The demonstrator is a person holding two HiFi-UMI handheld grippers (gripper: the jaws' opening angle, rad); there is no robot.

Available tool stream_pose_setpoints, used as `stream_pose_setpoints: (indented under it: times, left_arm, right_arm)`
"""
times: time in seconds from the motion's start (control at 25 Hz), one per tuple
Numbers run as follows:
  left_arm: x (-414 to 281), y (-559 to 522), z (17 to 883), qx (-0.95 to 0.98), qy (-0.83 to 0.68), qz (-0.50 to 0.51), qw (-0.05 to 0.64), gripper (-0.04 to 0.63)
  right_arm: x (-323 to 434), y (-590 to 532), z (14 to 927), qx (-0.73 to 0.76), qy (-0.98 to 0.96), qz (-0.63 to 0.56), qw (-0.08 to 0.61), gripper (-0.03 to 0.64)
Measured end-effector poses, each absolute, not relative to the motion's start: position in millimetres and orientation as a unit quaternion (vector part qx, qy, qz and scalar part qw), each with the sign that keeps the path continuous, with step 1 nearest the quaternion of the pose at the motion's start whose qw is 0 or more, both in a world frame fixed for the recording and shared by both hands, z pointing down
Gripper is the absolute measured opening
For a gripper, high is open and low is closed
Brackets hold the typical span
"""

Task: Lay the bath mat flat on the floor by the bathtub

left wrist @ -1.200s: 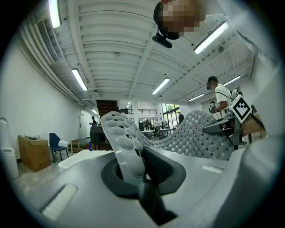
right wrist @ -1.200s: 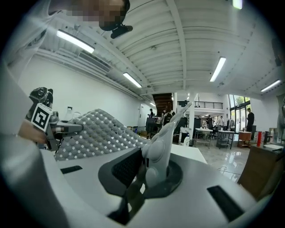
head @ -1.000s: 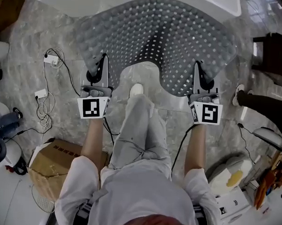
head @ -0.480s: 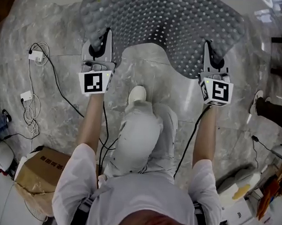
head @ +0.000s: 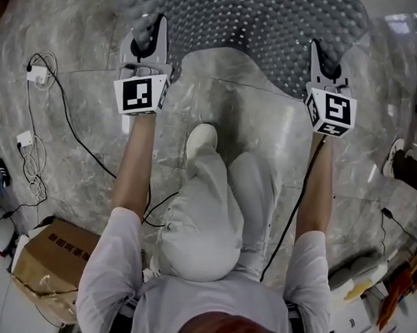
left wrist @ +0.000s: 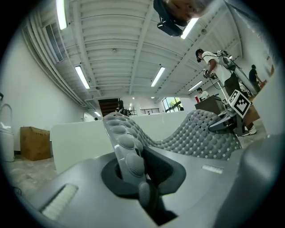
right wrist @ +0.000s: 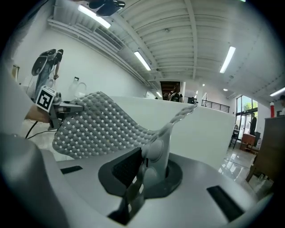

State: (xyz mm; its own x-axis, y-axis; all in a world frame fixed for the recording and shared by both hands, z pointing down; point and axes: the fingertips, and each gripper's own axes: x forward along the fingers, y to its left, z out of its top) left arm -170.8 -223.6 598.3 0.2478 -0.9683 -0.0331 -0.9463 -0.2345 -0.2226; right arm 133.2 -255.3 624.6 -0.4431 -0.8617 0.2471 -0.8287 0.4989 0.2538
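Mat [head: 270, 27] apparently held farther forward than before.

The right tongs [right wrist: 149, 164] pinch the bath mat [right wrist: 102, 124] at its edge; left tongs [right wrist: 67, 108] grip its far corner, white bathtub [right wrist: 209, 129] behind it

Both arms were held stretched forward and down, roughly parallel, with the left forearm [head: 136, 166] and the right forearm [head: 319, 191] bare. The left claw [head: 148, 30] was carried ahead of its marker cube [head: 140, 94], with its jaws pinched on an edge of the bath mat [head: 256, 23]. The right claw [head: 324, 58] was likewise clamped on the mat's other near corner, behind which its marker cube [head: 331, 111] was seen. The two claws were held well apart.
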Motion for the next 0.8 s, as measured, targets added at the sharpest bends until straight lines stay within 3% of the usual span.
stream_pose_setpoints:
  times: [0.8]
  left_arm:
    - [-178.6, -284.2, 735.9, -0.787, 0.582, -0.204, 0.028, 0.025]
  right_arm:
    - [131.3, -286.9, 773.9, 0.476, -0.826, -0.010, 0.302, 0.018]
